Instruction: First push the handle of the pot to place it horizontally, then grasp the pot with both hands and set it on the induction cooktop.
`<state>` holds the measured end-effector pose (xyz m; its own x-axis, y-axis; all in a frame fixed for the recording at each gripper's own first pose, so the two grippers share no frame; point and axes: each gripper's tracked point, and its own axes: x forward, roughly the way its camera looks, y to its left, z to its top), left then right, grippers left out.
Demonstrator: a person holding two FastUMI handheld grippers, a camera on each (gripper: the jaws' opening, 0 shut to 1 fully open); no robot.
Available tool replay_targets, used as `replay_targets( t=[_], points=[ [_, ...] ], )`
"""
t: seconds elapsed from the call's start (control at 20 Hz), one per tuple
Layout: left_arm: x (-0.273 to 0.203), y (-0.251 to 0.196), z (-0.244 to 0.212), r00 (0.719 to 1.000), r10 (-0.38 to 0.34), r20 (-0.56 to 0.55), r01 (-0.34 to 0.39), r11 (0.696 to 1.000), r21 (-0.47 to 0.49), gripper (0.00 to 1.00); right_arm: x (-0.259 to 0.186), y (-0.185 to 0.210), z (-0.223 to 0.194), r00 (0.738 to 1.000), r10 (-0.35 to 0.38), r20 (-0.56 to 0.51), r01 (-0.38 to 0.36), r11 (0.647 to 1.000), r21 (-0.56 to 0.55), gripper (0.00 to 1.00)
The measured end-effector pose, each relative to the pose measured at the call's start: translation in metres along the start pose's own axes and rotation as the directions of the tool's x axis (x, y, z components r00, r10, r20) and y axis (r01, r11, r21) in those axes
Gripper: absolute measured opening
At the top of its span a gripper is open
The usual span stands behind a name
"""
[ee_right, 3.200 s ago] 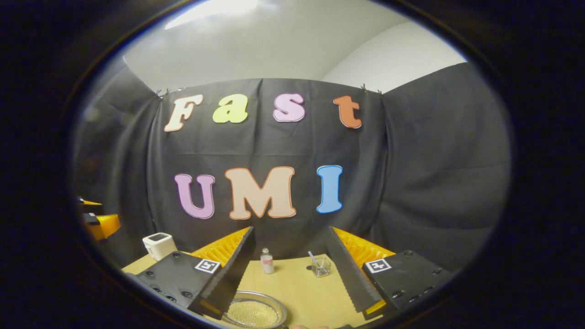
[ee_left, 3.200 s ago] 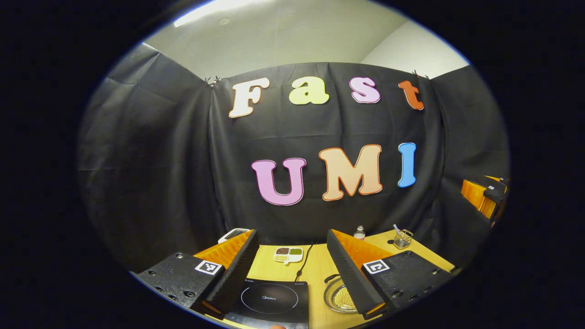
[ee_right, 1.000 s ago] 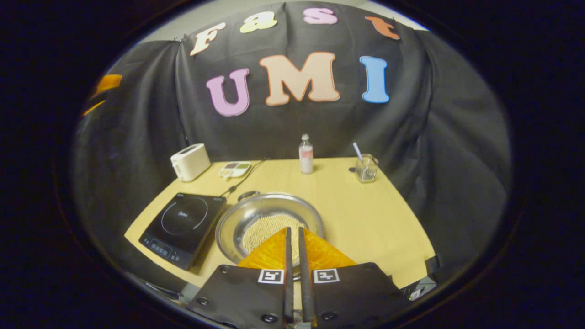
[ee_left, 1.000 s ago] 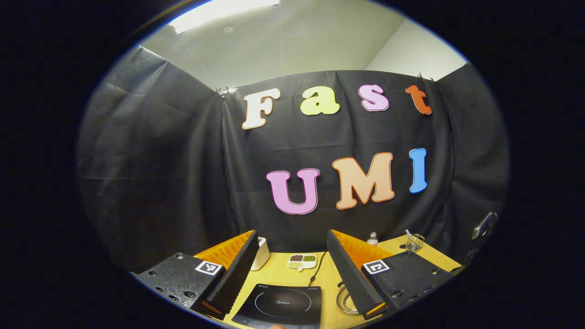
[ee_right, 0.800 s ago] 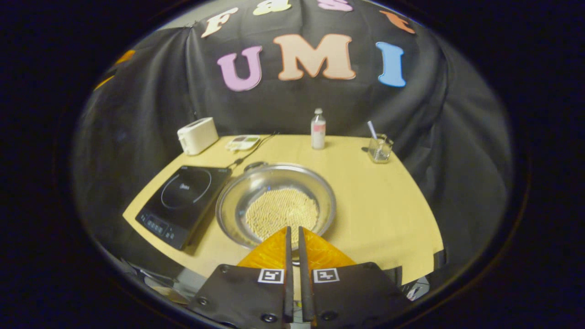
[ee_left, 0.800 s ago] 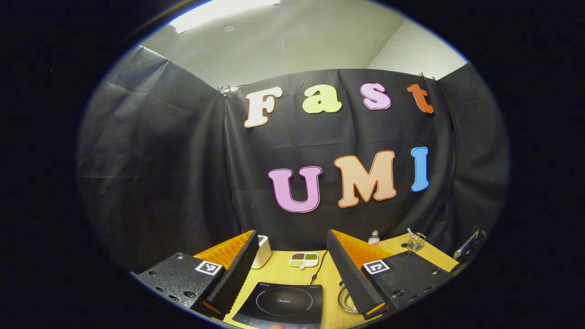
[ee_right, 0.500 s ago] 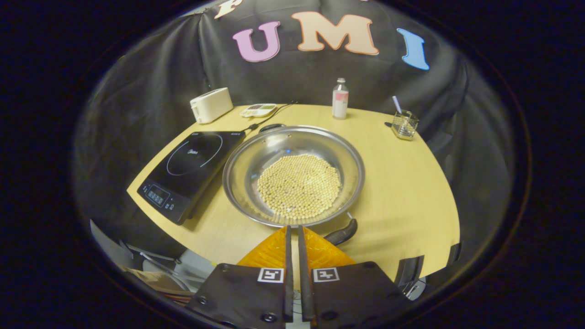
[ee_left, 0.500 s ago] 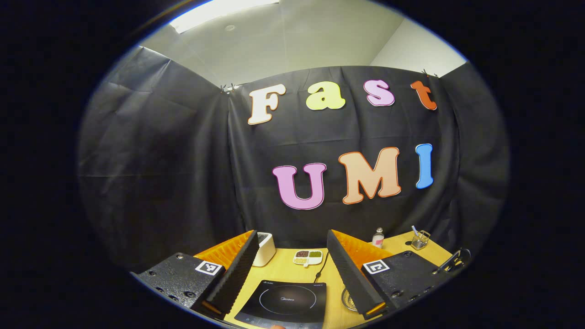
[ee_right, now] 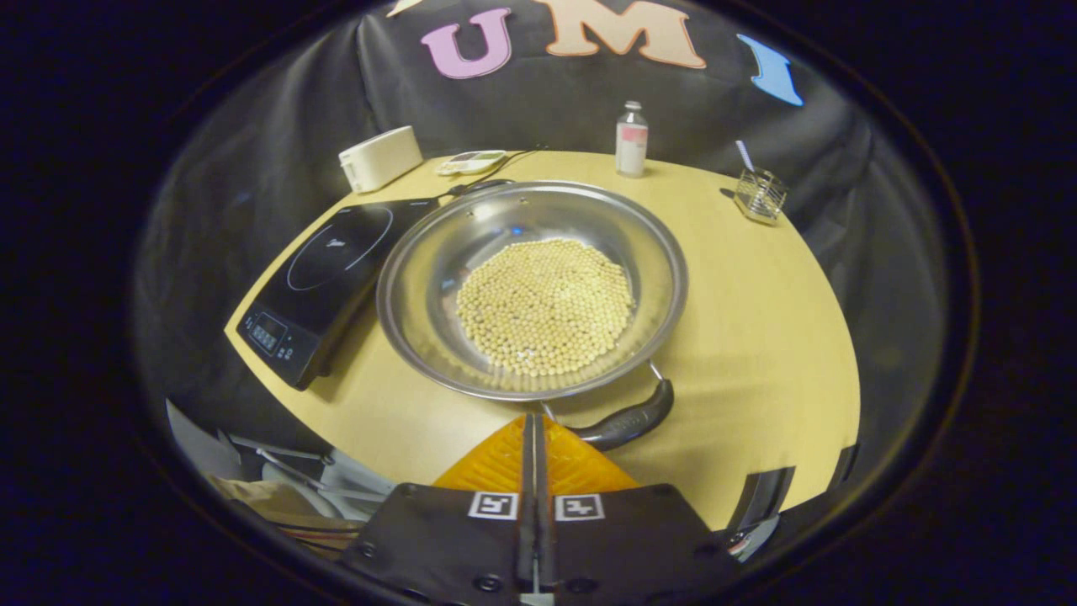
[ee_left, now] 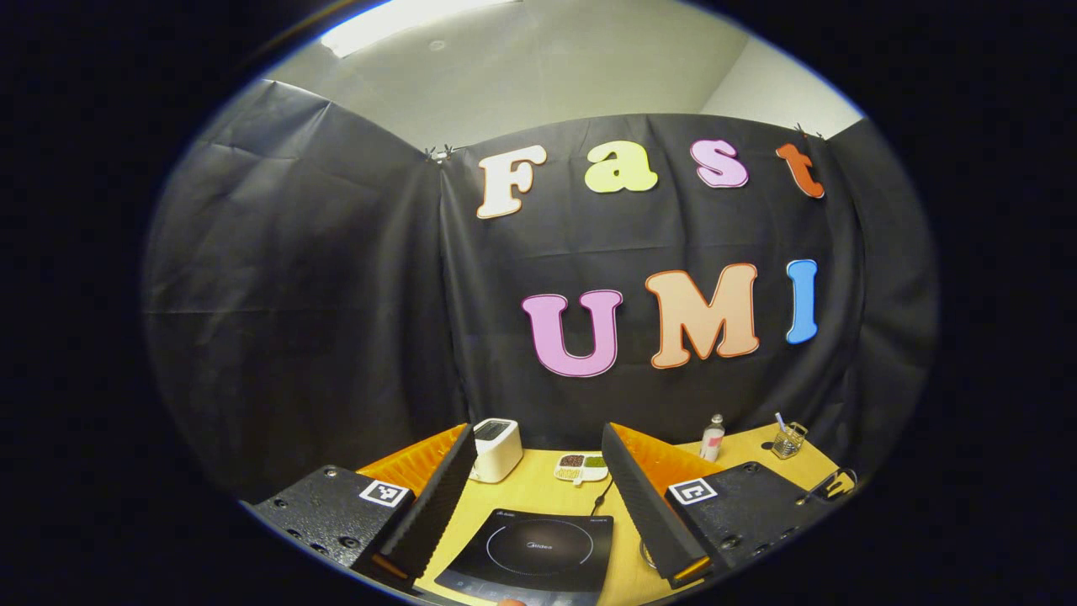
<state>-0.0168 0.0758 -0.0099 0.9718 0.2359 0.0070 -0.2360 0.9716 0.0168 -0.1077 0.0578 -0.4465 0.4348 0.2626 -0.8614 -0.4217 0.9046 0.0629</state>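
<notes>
the right claw [ee_right: 533, 421] has its two fingers pressed flat together with nothing between them, tips held just at the near rim of the pot [ee_right: 532, 290] and right beside the near handle [ee_right: 627, 421]. whether the tips touch the handle or rim cannot be told. the pot is a wide, shallow metal pan with a heap of pale beans [ee_right: 545, 305] in its middle; it stands on the counter [ee_right: 757, 311], its left edge just beside the cooktop [ee_right: 324, 269] and not on it. the near handle is dark and lies slanted, toward the right of the claw. a second handle shows at the pot's far rim. farther back stand a white toaster [ee_right: 380, 157], a small divided dish [ee_right: 469, 161], a bottle [ee_right: 631, 128] and a glass with a straw [ee_right: 760, 194].

in the left gripper view the left claw [ee_left: 538, 446] is spread wide and empty, held above the counter [ee_left: 538, 492] with the cooktop [ee_left: 530, 554] between its fingers. the toaster [ee_left: 496, 448], dish [ee_left: 581, 465], bottle [ee_left: 713, 436] and glass [ee_left: 788, 439] stand along the far edge.
</notes>
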Motion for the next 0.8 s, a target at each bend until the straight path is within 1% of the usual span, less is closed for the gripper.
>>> replay_targets(
  t=[0.1,0.15,0.25,0.5,0.55,0.6,0.8],
  points=[
    [0.001,0.004,-0.004,1.0,0.011,-0.008,-0.011,1.0,-0.015,0.96,0.004,-0.017,0.006,1.0,-0.031,0.003,0.031,1.0,0.007,0.04],
    [0.002,0.004,-0.006,1.0,0.015,-0.013,-0.015,1.0,-0.025,0.96,0.007,-0.027,0.01,0.999,-0.048,0.003,0.048,0.999,0.011,0.0],
    [0.003,0.007,-0.011,0.999,0.023,-0.022,-0.024,0.999,-0.042,0.96,0.012,-0.044,0.019,0.997,-0.075,0.009,0.075,0.997,0.02,0.04],
    [0.005,0.016,-0.017,0.999,0.043,-0.028,-0.044,0.998,-0.039,0.96,0.027,-0.082,0.042,0.992,-0.126,0.025,0.125,0.992,0.025,0.04],
    [0.005,0.018,-0.019,0.998,0.048,-0.029,-0.049,0.998,-0.033,0.96,0.03,-0.087,0.046,0.991,-0.132,0.027,0.131,0.991,0.03,0.04],
    [0.005,0.019,-0.02,0.998,0.053,-0.03,-0.054,0.998,-0.027,0.96,0.033,-0.09,0.049,0.99,-0.137,0.028,0.136,0.99,0.035,0.09],
    [0.006,0.019,-0.026,0.997,0.059,-0.041,-0.06,0.998,-0.011,0.96,0.039,-0.097,0.053,0.989,-0.142,0.033,0.14,0.989,0.048,0.09]
  ],
)
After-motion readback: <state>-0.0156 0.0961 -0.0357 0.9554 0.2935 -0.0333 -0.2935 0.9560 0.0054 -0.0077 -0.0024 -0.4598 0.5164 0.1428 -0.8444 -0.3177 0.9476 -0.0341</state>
